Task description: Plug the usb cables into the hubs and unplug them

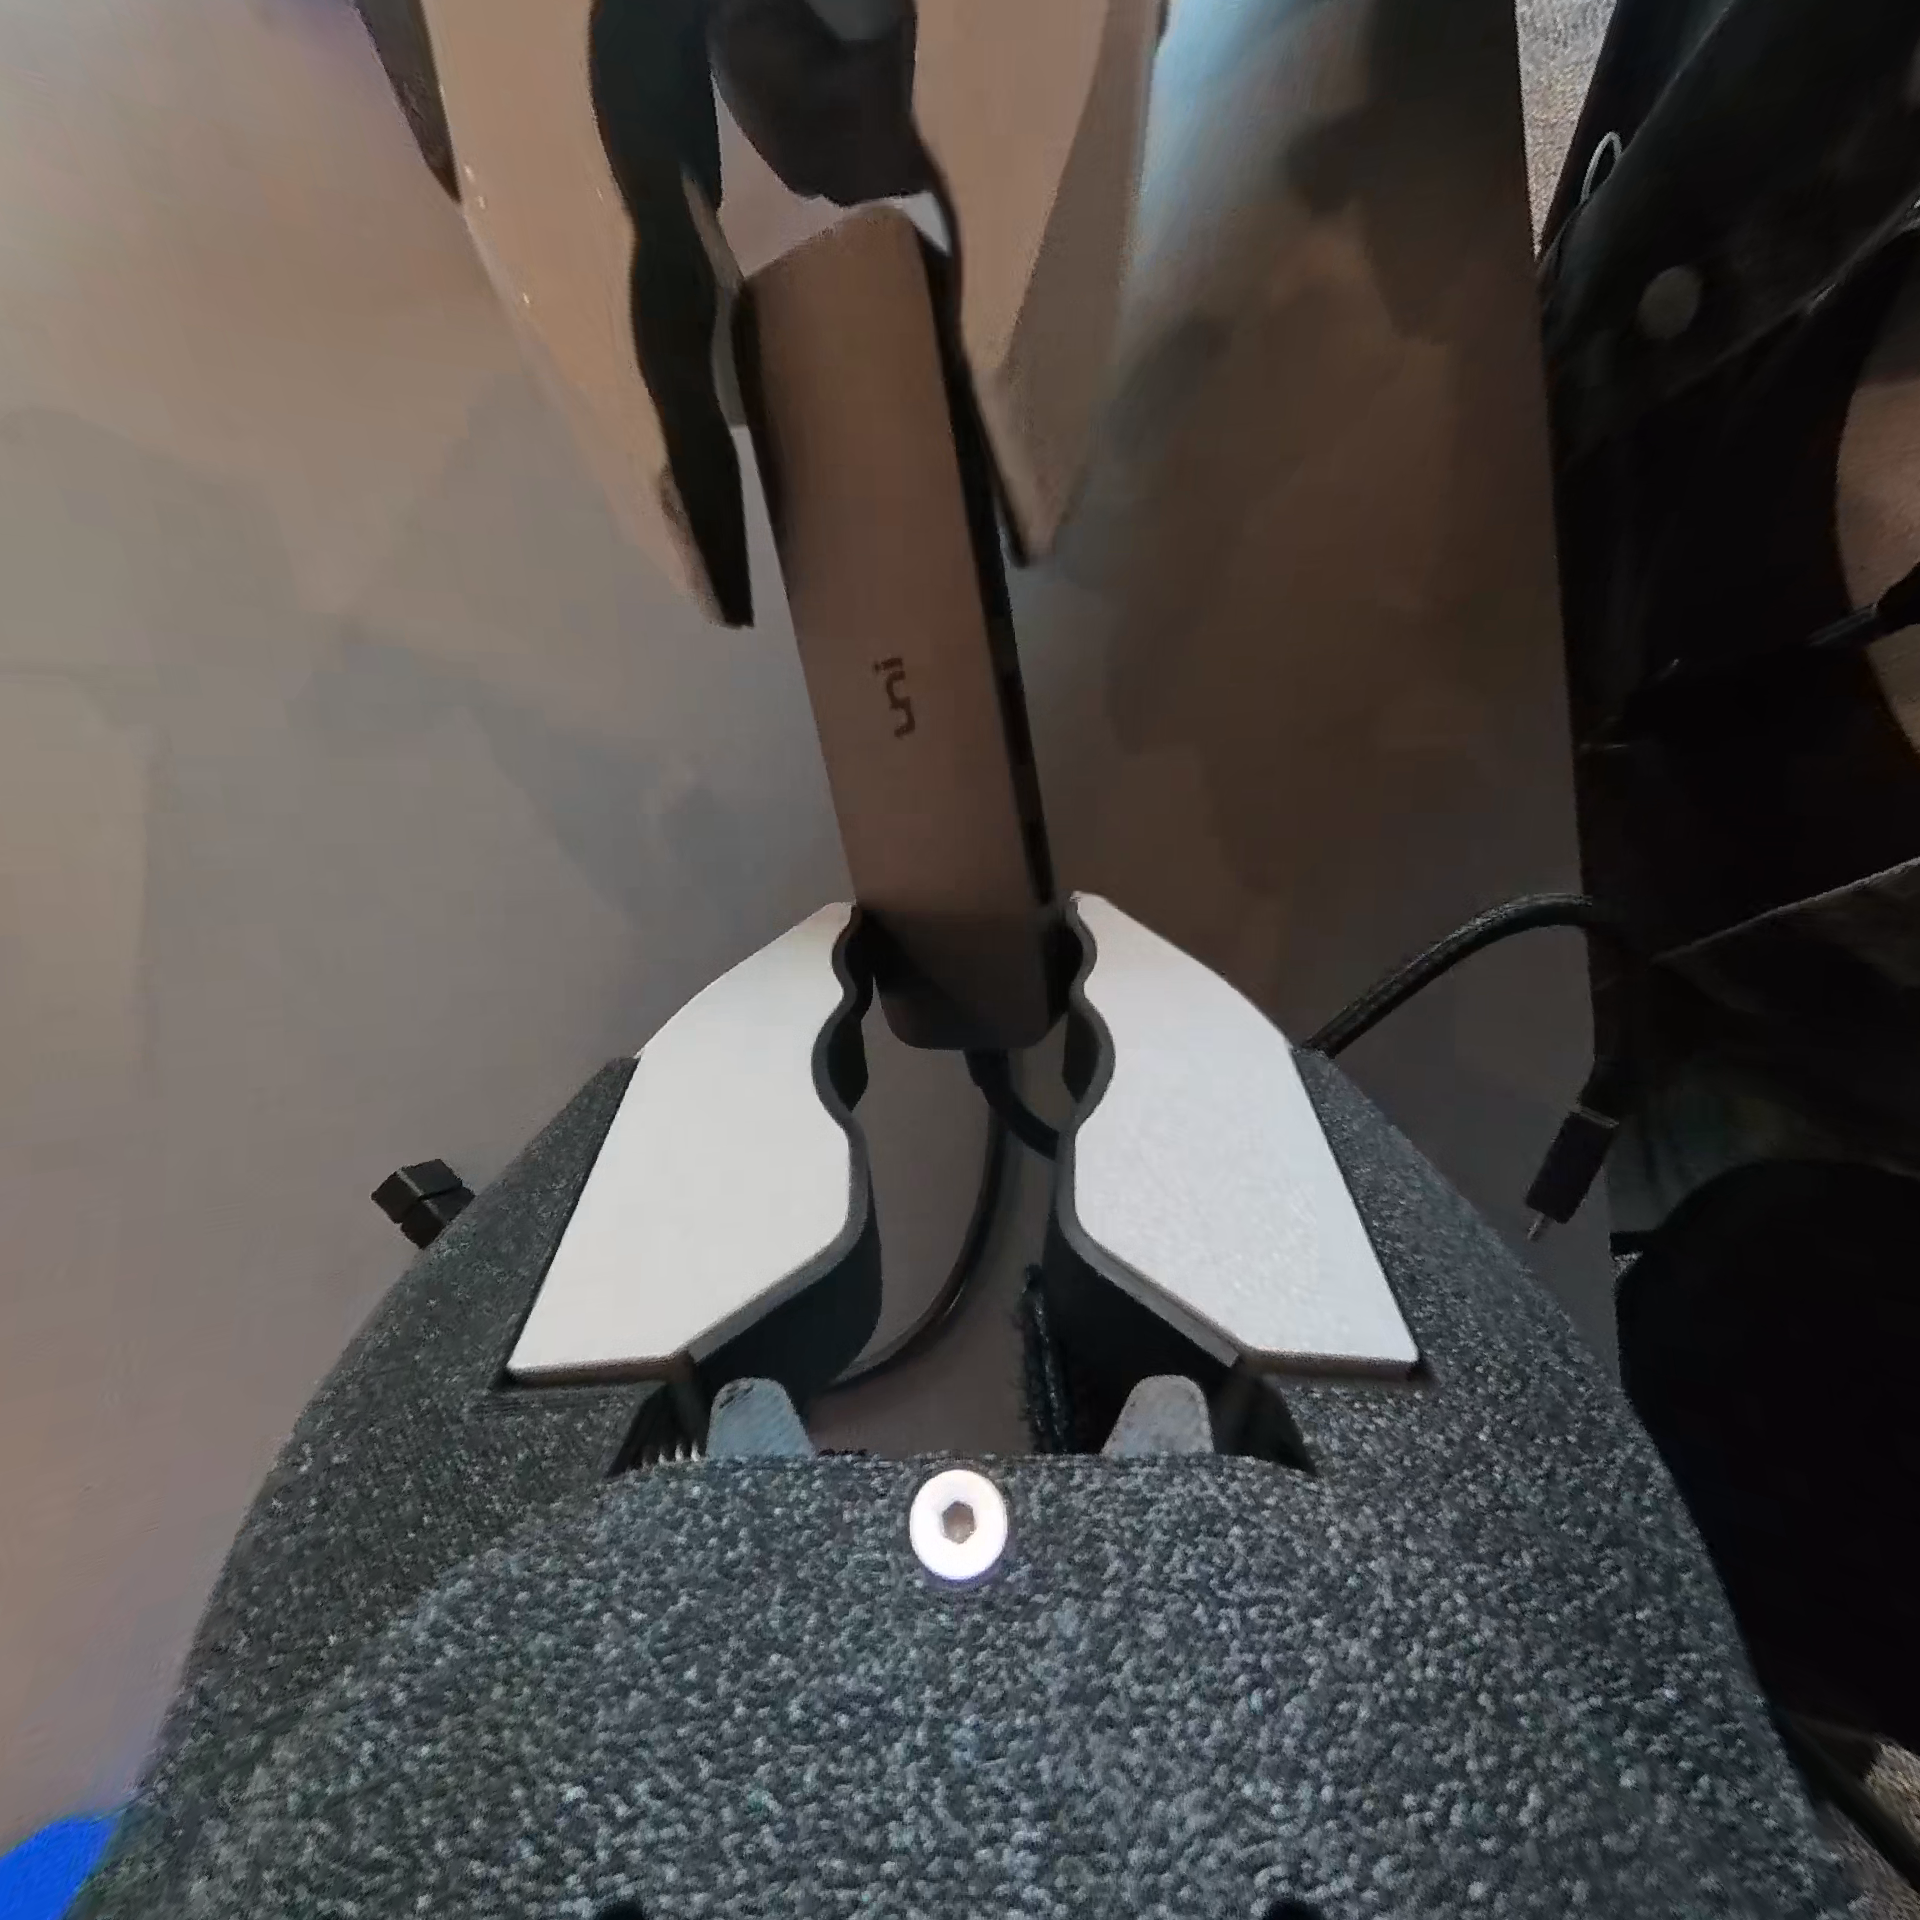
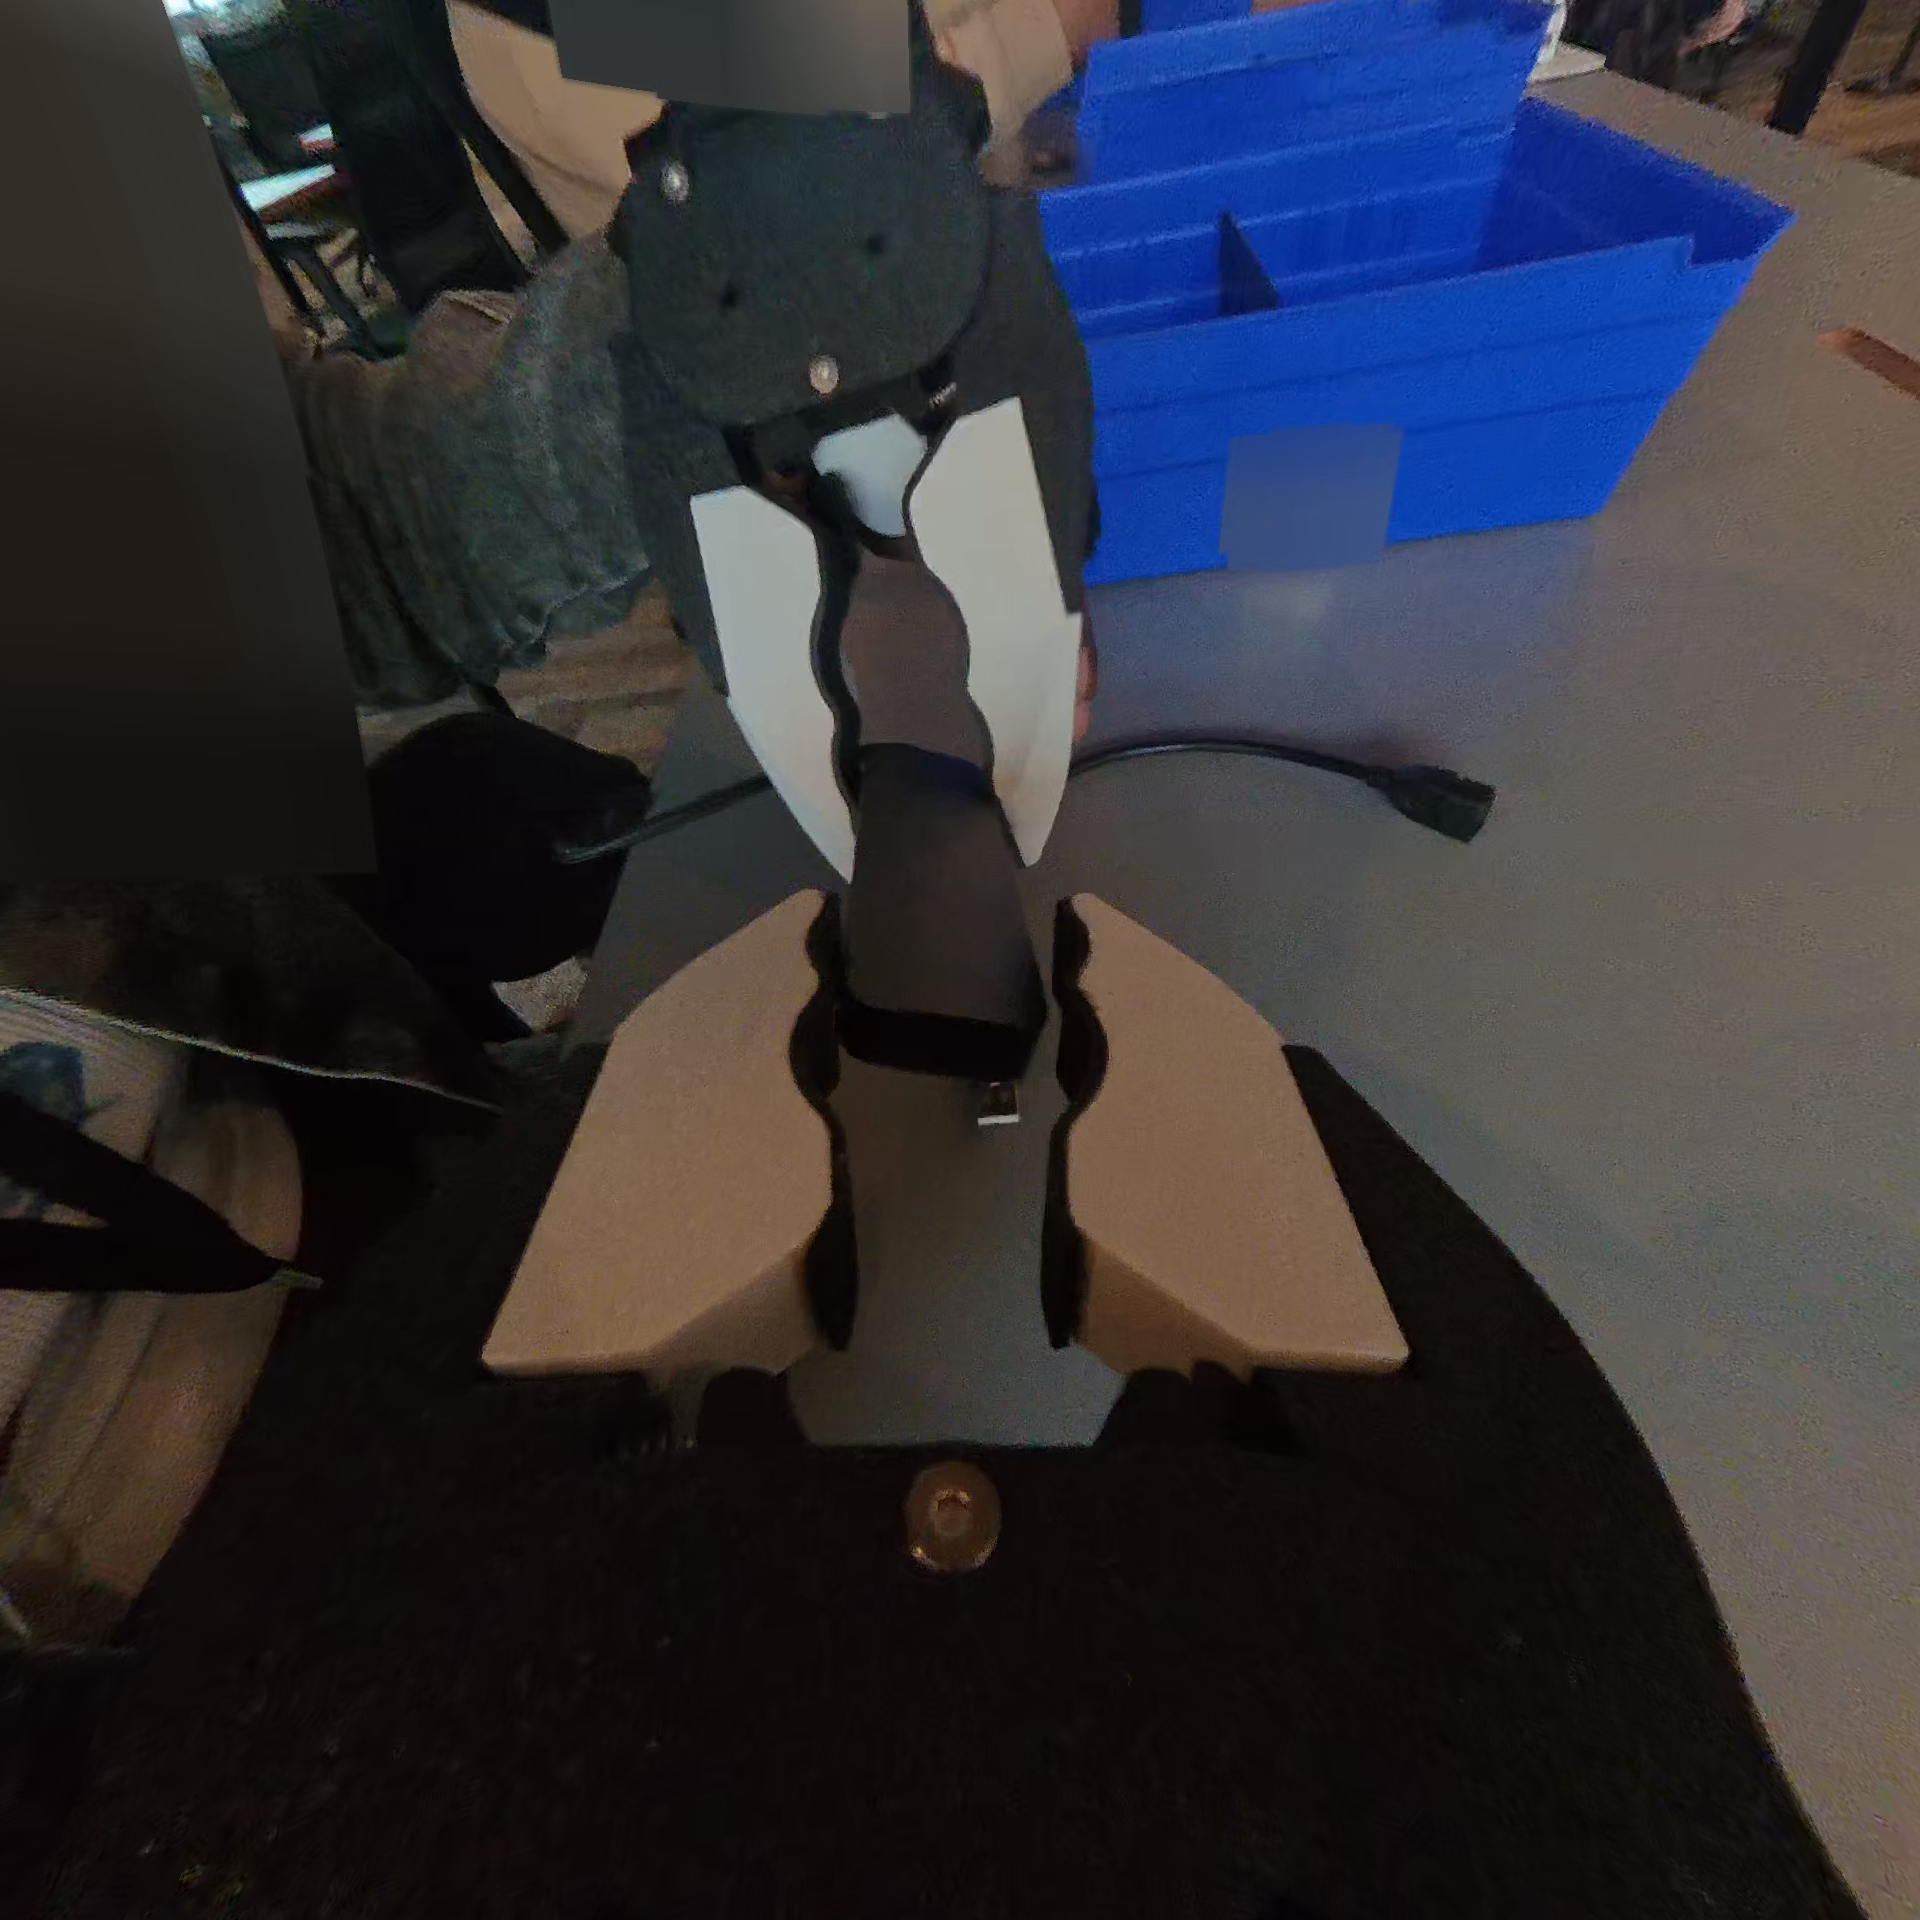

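A slim grey metal hub [image 1: 894, 499] is held in the air between both grippers. My left gripper [image 1: 961, 935], with white fingers, is shut on the hub's near end, where a black cable [image 1: 1013, 1117] leaves it. My right gripper [image 1: 878, 571] clamps the far end. In the right wrist view my right gripper [image 2: 945, 935], with beige fingers, is shut on the dark hub [image 2: 940, 966], and the left gripper [image 2: 935, 831] holds its other end. A silver USB plug [image 2: 997, 1103] shows just below the hub. A small black plug [image 1: 1569, 1164] hangs on a braided cable at the right.
A grey table [image 2: 1455, 1143] lies below. Blue divided bins [image 2: 1403, 312] stand at its back right. A black cable with a thick connector [image 2: 1434, 800] lies across the table behind the grippers. A person's dark clothing [image 1: 1714, 623] fills the right side. The grippers' ends are close to 5 cm from one another. From the left gripper's tips to the silver USB plug [image 2: 997, 1103] is close to 7 cm.
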The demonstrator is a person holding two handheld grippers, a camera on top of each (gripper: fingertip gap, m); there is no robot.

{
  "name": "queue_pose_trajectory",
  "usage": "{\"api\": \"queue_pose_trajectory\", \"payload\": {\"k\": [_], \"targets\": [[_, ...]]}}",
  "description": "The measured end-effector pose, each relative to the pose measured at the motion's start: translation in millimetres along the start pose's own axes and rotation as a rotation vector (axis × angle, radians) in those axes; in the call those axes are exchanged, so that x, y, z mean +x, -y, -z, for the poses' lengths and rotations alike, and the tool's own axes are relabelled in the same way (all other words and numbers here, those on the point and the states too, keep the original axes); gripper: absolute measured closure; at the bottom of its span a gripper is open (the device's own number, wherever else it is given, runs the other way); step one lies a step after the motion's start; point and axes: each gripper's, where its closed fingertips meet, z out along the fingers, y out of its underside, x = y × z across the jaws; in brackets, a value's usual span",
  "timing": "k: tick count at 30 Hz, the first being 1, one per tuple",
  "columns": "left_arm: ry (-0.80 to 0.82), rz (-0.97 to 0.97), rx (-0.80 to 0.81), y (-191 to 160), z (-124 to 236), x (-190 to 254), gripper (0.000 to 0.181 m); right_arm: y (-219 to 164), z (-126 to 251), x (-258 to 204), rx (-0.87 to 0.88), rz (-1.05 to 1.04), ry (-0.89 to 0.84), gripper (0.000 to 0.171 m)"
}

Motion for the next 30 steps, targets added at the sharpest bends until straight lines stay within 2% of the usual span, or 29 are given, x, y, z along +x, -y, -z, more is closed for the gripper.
{"api": "queue_pose_trajectory", "payload": {"k": [5,8,11,13,15,18,24,30], "targets": [[0.0,-0.004,0.033,4,3,1,0.146,6,2,-4,0.042,0.006,0.016,0.137],[0.086,0.018,0.129,14,11,-12,0.145,16,12,2,0.12,0.019,-0.002,0.137],[0.214,0.135,0.368,27,40,-32,0.12,34,35,3,0.268,-0.025,0.046,0.138],[0.272,0.266,0.609,36,69,-45,0.114,47,52,3,0.375,-0.036,0.08,0.138],[0.312,0.353,0.831,38,97,-52,0.125,62,69,-4,0.498,-0.035,0.152,0.137],[0.366,0.39,0.991,37,114,-54,0.132,82,90,-8,0.643,-0.027,0.208,0.138],[0.36,0.293,0.866,79,62,-39,0.113,83,66,-6,0.613,0.032,0.178,0.138],[0.183,0.354,0.933,95,61,-22,0.113,71,51,-11,0.555,0.052,0.182,0.138]]}}
